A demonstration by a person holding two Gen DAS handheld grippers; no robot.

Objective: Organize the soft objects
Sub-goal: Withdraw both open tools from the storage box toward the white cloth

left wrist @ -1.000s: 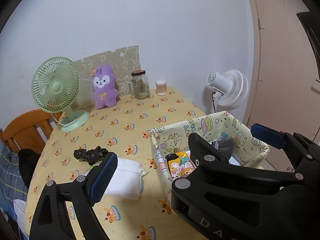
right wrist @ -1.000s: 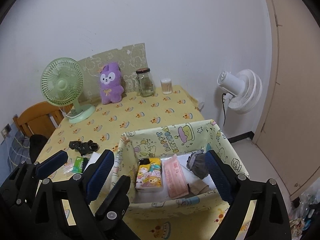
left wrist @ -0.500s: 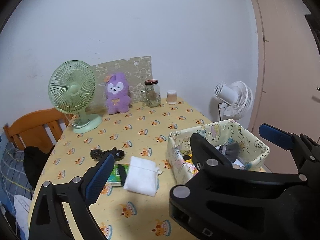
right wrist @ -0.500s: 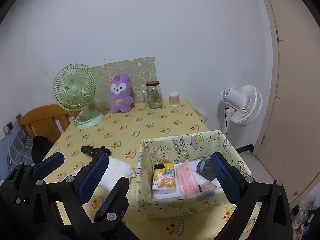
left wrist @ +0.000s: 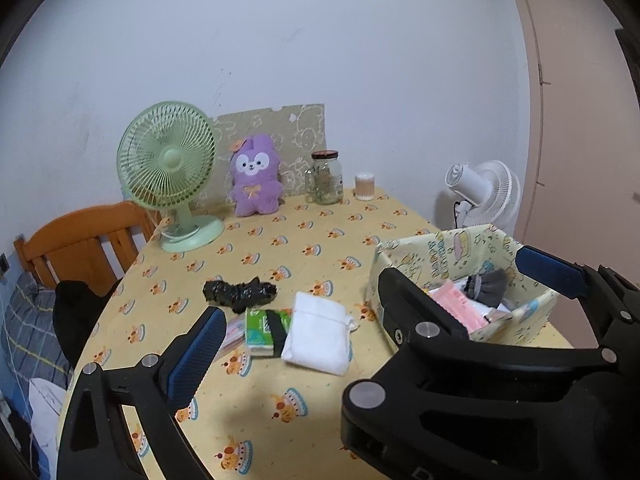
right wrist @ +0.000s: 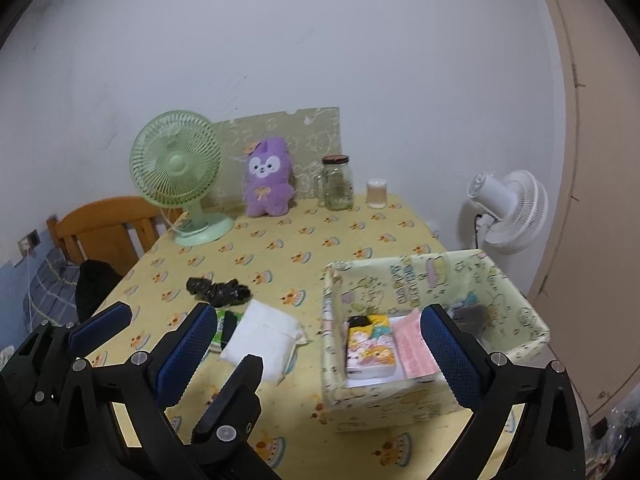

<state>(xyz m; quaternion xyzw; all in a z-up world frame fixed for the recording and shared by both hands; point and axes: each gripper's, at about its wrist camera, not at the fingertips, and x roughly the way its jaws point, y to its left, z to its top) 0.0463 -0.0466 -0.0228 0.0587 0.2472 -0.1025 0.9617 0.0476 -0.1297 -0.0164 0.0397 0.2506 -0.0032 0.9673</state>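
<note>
A patterned fabric basket (right wrist: 416,404) stands on the yellow table at the right, holding a cartoon tissue pack (right wrist: 370,350), a pink pack (right wrist: 412,348) and a grey cloth (left wrist: 486,284). On the table to its left lie a white folded cloth (right wrist: 262,338), a green tissue pack (left wrist: 264,326) and a crumpled black item (right wrist: 218,290). A purple plush (right wrist: 267,178) sits at the back. My left gripper (left wrist: 368,320) is open and empty above the table's front. My right gripper (right wrist: 316,356) is open and empty, in front of the basket.
A green desk fan (right wrist: 180,176), a glass jar (right wrist: 338,182) and a small cup of swabs (right wrist: 377,193) stand along the back wall. A wooden chair (right wrist: 104,224) is at the left. A white floor fan (right wrist: 508,210) stands off the table's right edge.
Both grippers have pulled back and up from the table. The basket and the loose items now look smaller and farther away. Both stay open and empty.
</note>
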